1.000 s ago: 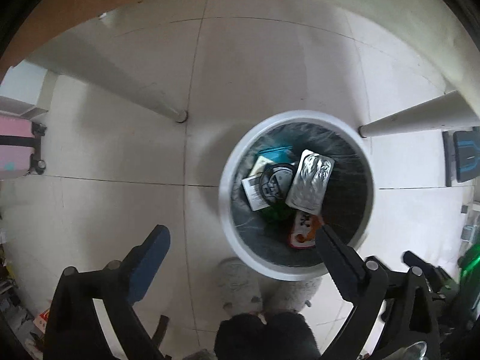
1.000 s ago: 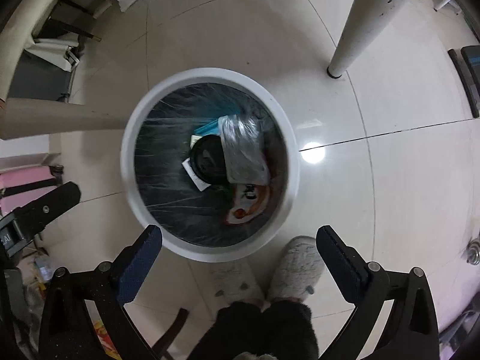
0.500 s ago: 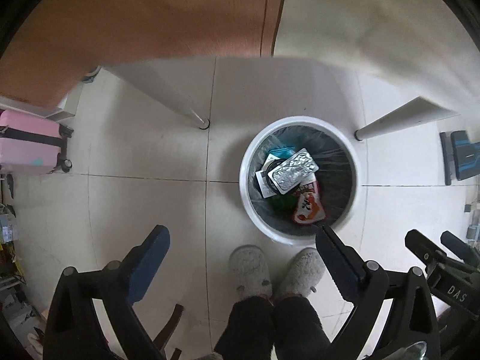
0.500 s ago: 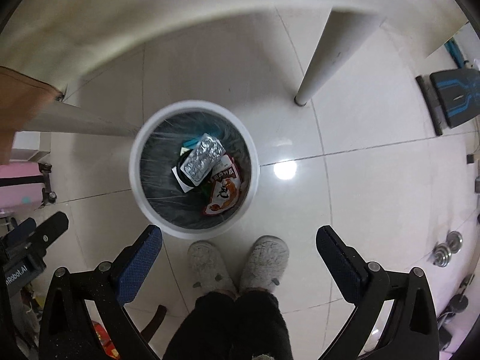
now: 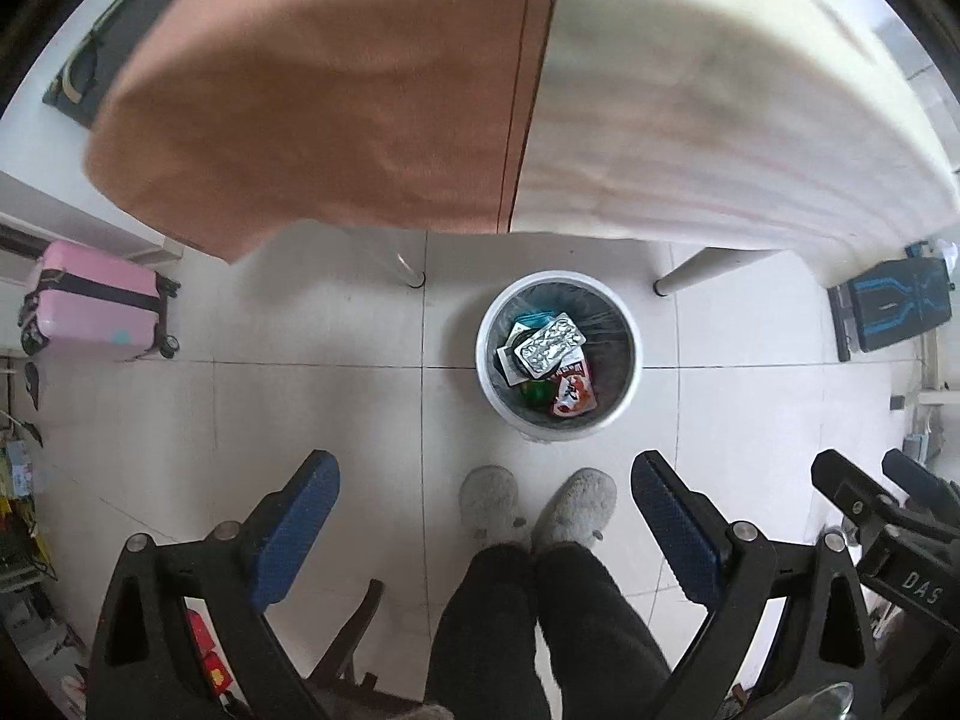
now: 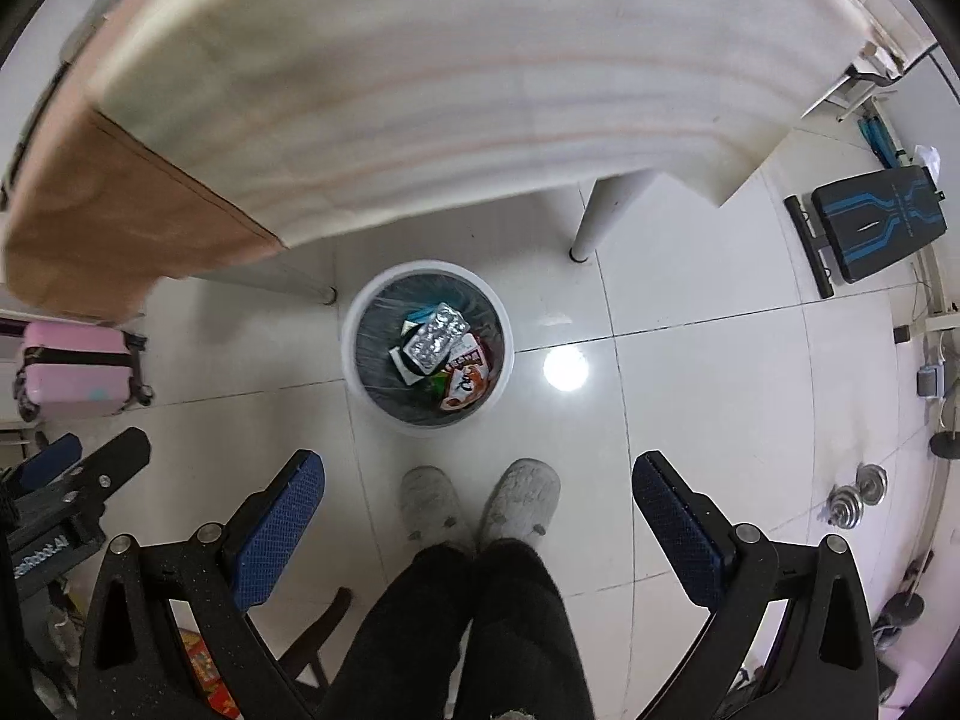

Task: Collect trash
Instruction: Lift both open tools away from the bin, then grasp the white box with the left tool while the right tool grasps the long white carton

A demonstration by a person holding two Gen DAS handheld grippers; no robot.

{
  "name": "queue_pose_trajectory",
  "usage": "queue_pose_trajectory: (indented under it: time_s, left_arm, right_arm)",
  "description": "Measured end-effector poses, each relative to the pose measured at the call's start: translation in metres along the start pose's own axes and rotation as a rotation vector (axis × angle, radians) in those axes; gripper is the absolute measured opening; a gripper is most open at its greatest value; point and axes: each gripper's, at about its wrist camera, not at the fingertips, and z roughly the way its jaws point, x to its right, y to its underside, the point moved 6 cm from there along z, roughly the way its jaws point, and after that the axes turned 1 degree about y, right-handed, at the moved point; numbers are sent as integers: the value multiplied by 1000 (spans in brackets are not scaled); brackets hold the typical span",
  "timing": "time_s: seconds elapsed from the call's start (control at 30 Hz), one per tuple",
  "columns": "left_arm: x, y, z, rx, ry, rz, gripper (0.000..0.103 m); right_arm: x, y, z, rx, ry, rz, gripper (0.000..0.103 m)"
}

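Looking straight down from both wrist cameras, you have the following below you. Item one: a white round trash bin (image 5: pixel 559 356) (image 6: pixel 427 348) on the pale tiled floor (image 5: pixel 240 396), standing just in front of your grey fuzzy slippers (image 5: pixel 537 507) (image 6: pixel 480 501) and beside the white legs of the tabletop (image 5: pixel 690 120) (image 6: pixel 450 78), whose edge overhangs the upper part of both views under a cream cloth with an orange-brown section (image 5: pixel 312 96) at the left. Item two: the bin's contents, all lying inside on the dark liner: a silver blister pack (image 5: pixel 552 344) (image 6: pixel 436 337) uppermost, a red and white snack wrapper (image 5: pixel 573 391) (image 6: pixel 465 383) nearer your feet, a teal piece (image 5: pixel 534 319) on the far side, and white card showing under the foil. Item three: your left tongs (image 5: pixel 480 531), jaws spread wide with nothing between the blue pads. Item four: your right tongs (image 6: pixel 477 531), likewise spread wide and carrying nothing. Item five, surroundings: a pink suitcase (image 5: pixel 96 309) (image 6: pixel 75 369) on the left, a black and blue bench pad (image 5: pixel 900 312) (image 6: pixel 879 228) on the right, dumbbell plates (image 6: pixel 855 498) near the right edge.
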Motion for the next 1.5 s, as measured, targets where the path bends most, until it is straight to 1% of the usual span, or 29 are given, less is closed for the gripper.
queue_pose_trajectory:
  time_s: [0.1,0.23,0.37,0.5,0.57,0.63,0.73,0.77,0.8,0.87,0.9,0.93,0.97,1.03,1.1,1.13,1.23,1.27,1.3,1.33,1.37,1.43,1.5]
  left_arm:
    - [5,5,-29,15,2,21,100]
    - [10,10,-69,33,25,41,100]
    - [15,0,-109,81,29,49,100]
    - [20,-32,-149,189,4,59,100]
    - [18,-57,-168,242,-20,48,100]
    - [17,-87,-185,291,-21,32,100]
    - [16,-137,-203,334,-29,12,100]
    - [16,-154,-206,334,-25,11,103]
    - [18,-173,-208,333,-24,10,103]
    - [21,-215,-211,327,-36,0,103]
    - [23,-243,-209,324,-40,-13,103]
    - [24,-260,-208,318,-39,-25,103]
    - [26,-286,-204,304,-36,-46,103]
    - [30,-332,-197,271,-24,-98,103]
    - [34,-381,-185,220,13,-167,103]
    - [36,-401,-181,201,21,-197,103]
    - [45,-460,-156,138,48,-269,103]
    - [47,-477,-146,112,53,-287,103]
    - [48,-492,-134,84,59,-309,103]
    - [49,-506,-121,57,70,-336,103]
    - [50,-519,-109,35,85,-360,103]
    - [52,-536,-91,-9,102,-395,103]
    - [51,-547,-74,-51,105,-425,103]
  right_arm:
    - [-2,5,-42,18,-7,9,103]
    - [-4,10,-93,37,-10,1,103]
    - [-9,8,-142,62,-27,8,103]
    - [-11,-12,-185,113,-66,25,103]
    - [-12,-34,-207,149,-82,37,103]
    - [-13,-56,-222,172,-98,50,103]
    - [-15,-101,-243,208,-104,49,103]
    - [-15,-117,-246,212,-104,50,103]
    - [-15,-133,-250,213,-101,52,103]
    - [-12,-176,-251,214,-101,38,103]
    - [-9,-195,-250,220,-98,36,103]
    - [-6,-226,-248,228,-95,33,103]
    - [-3,-248,-245,234,-96,33,103]
    - [4,-305,-236,239,-102,36,103]
    - [8,-355,-225,227,-102,37,103]
    - [10,-391,-216,215,-109,36,103]
    - [13,-472,-189,188,-97,26,103]
    - [14,-496,-179,175,-102,25,96]
    - [14,-512,-170,164,-107,24,91]
    - [14,-534,-159,145,-111,20,77]
    - [13,-555,-146,125,-116,12,70]
    - [8,-587,-123,96,-124,-4,69]
    - [4,-609,-105,78,-125,-7,69]
